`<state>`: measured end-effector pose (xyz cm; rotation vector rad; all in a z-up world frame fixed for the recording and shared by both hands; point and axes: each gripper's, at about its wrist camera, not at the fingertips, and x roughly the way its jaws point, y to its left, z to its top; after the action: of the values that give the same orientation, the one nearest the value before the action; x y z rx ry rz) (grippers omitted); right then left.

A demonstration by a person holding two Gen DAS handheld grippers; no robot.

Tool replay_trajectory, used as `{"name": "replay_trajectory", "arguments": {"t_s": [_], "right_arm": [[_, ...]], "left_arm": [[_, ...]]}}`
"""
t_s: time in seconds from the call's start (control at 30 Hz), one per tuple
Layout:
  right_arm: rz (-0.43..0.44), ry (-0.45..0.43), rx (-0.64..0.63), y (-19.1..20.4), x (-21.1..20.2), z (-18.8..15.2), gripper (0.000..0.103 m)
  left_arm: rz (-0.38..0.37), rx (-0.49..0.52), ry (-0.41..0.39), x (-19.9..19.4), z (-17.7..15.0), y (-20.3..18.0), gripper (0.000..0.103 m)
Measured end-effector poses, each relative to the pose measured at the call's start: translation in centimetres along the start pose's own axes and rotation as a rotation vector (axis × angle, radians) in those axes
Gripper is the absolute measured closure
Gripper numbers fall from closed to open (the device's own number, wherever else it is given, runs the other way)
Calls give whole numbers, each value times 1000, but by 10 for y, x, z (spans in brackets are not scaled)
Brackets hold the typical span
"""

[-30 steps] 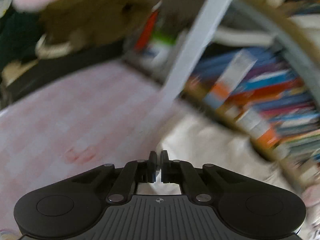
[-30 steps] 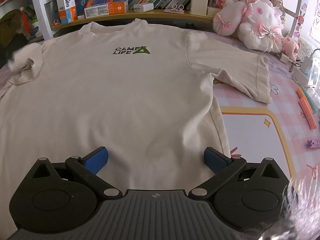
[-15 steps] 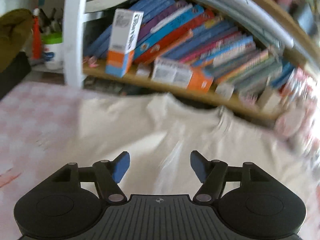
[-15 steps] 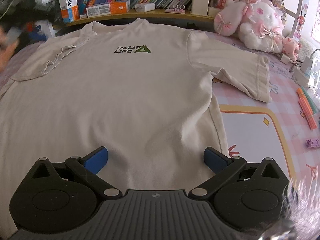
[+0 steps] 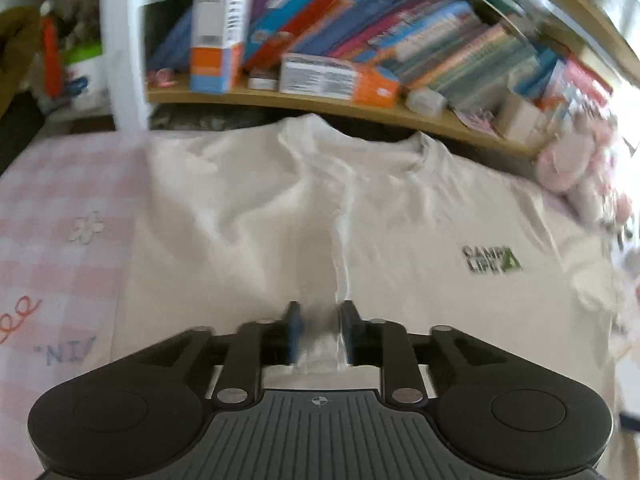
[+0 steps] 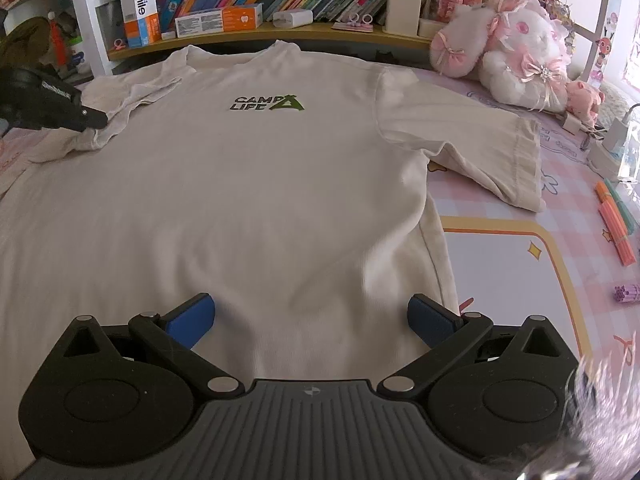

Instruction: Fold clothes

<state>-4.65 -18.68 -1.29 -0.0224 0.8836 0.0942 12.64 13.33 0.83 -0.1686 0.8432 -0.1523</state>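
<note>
Since a second ago my left gripper has swung from the pink checked cover onto the cream short-sleeved T-shirt, its left sleeve now folded inward. Its fingers are closing around a raised sleeve ridge. My right gripper hovers with fingers wide apart over the hem.

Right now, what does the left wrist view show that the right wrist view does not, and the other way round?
Only the left wrist view shows the left gripper from behind, jaws closing around a raised crease of the T-shirt, and the scribbles on the pink checked cloth. Only the right wrist view shows the right gripper wide open over the hem, the spread right sleeve, the plush toys in sharp detail and the orange sticks. Both show the logo and the bookshelf.
</note>
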Motion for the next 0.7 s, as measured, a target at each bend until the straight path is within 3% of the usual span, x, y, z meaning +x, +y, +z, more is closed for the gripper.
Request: {"name": "replay_trajectory", "arguments": {"t_s": [0.03, 0.13, 0.23, 0.4, 0.43, 0.47, 0.5, 0.6, 0.7], "right_arm": [[-1, 1, 1, 0, 0, 0, 0], [-11, 0, 11, 2, 0, 0, 0], [-25, 0, 26, 5, -1, -1, 0], [-56, 8, 62, 7, -2, -2, 0], [-63, 11, 71, 8, -2, -2, 0], [-71, 16, 80, 9, -2, -1, 0], [-79, 20, 90, 10, -3, -1, 0], [-99, 23, 114, 12, -4, -2, 0], [-116, 22, 136, 14, -4, -3, 0]], "left_arm": [[6, -55, -33, -4, 7, 15, 56], [85, -193, -101, -3, 37, 66, 53], [143, -241, -48, 25, 64, 101, 54], [153, -230, 21, 68, 87, 120, 54], [140, -219, 14, 72, 88, 121, 58], [127, -207, 6, 76, 89, 122, 70], [105, -196, 5, 79, 90, 124, 102], [149, -136, -11, 83, 96, 125, 102], [155, -142, -9, 89, 98, 132, 102]]}}
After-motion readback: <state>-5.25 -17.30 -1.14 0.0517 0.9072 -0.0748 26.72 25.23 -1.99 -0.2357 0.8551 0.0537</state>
